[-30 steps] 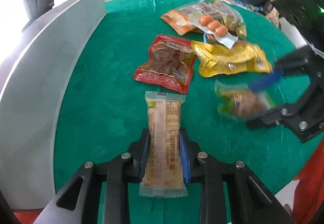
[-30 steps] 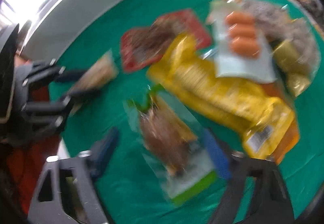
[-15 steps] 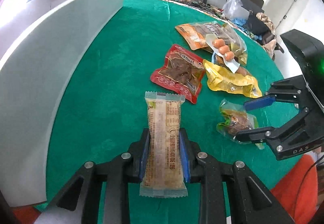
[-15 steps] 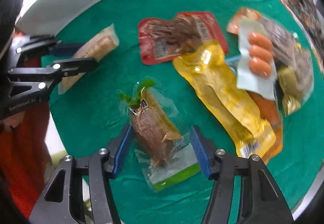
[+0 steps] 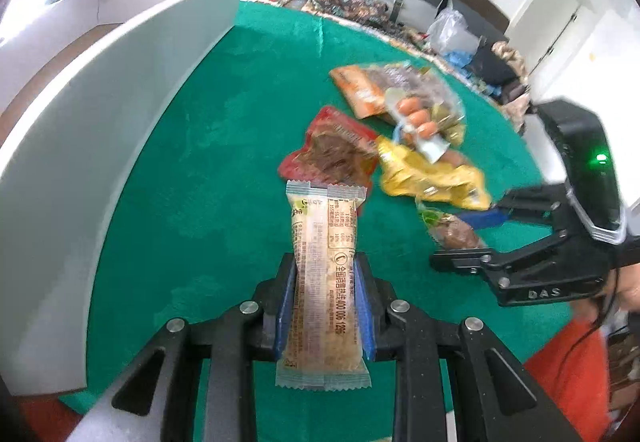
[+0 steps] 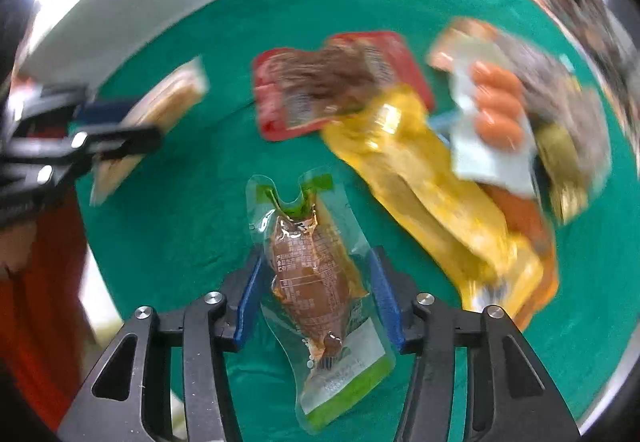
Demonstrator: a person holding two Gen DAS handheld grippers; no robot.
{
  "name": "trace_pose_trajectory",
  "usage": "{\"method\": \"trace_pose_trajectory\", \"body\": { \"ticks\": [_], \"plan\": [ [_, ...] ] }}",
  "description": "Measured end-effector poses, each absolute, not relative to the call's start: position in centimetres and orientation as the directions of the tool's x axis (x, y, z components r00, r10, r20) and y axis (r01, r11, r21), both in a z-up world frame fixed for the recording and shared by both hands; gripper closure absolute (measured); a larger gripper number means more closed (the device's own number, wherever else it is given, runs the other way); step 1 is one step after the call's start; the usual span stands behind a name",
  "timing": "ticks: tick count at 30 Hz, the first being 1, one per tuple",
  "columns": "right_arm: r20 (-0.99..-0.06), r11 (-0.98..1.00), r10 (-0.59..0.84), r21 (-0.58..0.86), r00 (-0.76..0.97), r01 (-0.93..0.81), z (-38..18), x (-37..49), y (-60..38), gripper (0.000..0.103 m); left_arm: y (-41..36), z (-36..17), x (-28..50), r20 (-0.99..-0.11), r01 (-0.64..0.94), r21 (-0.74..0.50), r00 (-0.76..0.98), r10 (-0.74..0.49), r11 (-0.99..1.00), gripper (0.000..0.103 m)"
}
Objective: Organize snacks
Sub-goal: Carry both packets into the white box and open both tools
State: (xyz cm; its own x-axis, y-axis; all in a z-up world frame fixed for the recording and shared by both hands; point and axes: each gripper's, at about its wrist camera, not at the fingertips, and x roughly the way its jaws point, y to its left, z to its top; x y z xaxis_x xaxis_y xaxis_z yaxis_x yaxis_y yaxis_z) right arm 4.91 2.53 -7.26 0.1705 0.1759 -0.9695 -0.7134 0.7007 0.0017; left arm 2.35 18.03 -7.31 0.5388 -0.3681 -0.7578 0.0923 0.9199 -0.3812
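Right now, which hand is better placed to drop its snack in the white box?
Left. The left gripper is shut on the beige bar, beside the white box. The right gripper is closing around the clear pouch.

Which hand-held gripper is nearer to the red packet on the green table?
Left. The left hand-held gripper holds a beige bar whose end overlaps the red packet; the right hand-held gripper sits beyond it.
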Motion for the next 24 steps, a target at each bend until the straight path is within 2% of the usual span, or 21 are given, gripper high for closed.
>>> {"method": "trace_pose_trajectory", "body": {
  "ticks": [4,7,10,12,14,17,18,19,21,23,24],
  "plan": [
    [-0.928,0.798,0.335,0.188,0.163,-0.572,-4.9,4.8,-0.7,0.05,19.4,-3.4,1.7,-0.683,0.097,-0.486,0.578,-0.447,0.868,0.076],
    [-0.835,0.779,0.52,0.378,0.179,-0.499,-1.2,4.9,-0.8,0.05,22.8,0.7,1.4,-0.616,0.083,-0.529,0.647,-0.449,0.845,0.076],
    [-0.743,0.725,0.639,0.495,0.198,-0.479,2.5,6.7,2.2,0.05,28.1,4.5,1.9,-0.596,0.021,-0.487,0.722,-0.35,0.873,0.076],
    [-0.671,0.671,0.711,0.561,0.208,-0.485,5.7,10.0,5.0,0.05,32.1,6.0,2.6,-0.611,-0.062,-0.426,0.755,-0.237,0.902,0.076],
    [-0.598,0.608,0.776,0.622,0.202,-0.493,7.9,10.8,8.7,0.05,36.0,6.3,3.5,-0.634,-0.15,-0.372,0.762,-0.133,0.916,0.076],
    [-0.555,0.57,0.807,0.644,0.201,-0.511,8.9,12.3,16.3,0.046,40.2,4.6,4.8,-0.69,-0.268,-0.28,0.724,0.001,0.922,0.076],
    [-0.559,0.58,0.801,0.635,0.215,-0.51,8.8,12.0,17.2,0.036,41.4,3.4,5.1,-0.717,-0.315,-0.25,0.696,0.044,0.915,0.066],
    [-0.576,0.606,0.783,0.617,0.235,-0.503,8.2,12.2,19.3,0.028,42.1,2.5,5.1,-0.738,-0.347,-0.233,0.671,0.067,0.908,0.038],
    [-0.647,0.668,0.723,0.565,0.242,-0.485,7.8,12.5,21.5,0.022,43.3,0.5,4.6,-0.769,-0.412,-0.22,0.631,0.103,0.884,0.01],
    [-0.689,0.707,0.674,0.5,0.265,-0.499,7.0,12.4,20.9,0.022,43.3,-0.5,3.2,-0.756,-0.422,-0.255,0.648,0.093,0.87,0.009],
    [-0.689,0.715,0.662,0.463,0.294,-0.525,7.0,12.3,20.1,0.022,43.1,-1.0,2.4,-0.748,-0.418,-0.277,0.659,0.079,0.865,0.005]
  ]
}}
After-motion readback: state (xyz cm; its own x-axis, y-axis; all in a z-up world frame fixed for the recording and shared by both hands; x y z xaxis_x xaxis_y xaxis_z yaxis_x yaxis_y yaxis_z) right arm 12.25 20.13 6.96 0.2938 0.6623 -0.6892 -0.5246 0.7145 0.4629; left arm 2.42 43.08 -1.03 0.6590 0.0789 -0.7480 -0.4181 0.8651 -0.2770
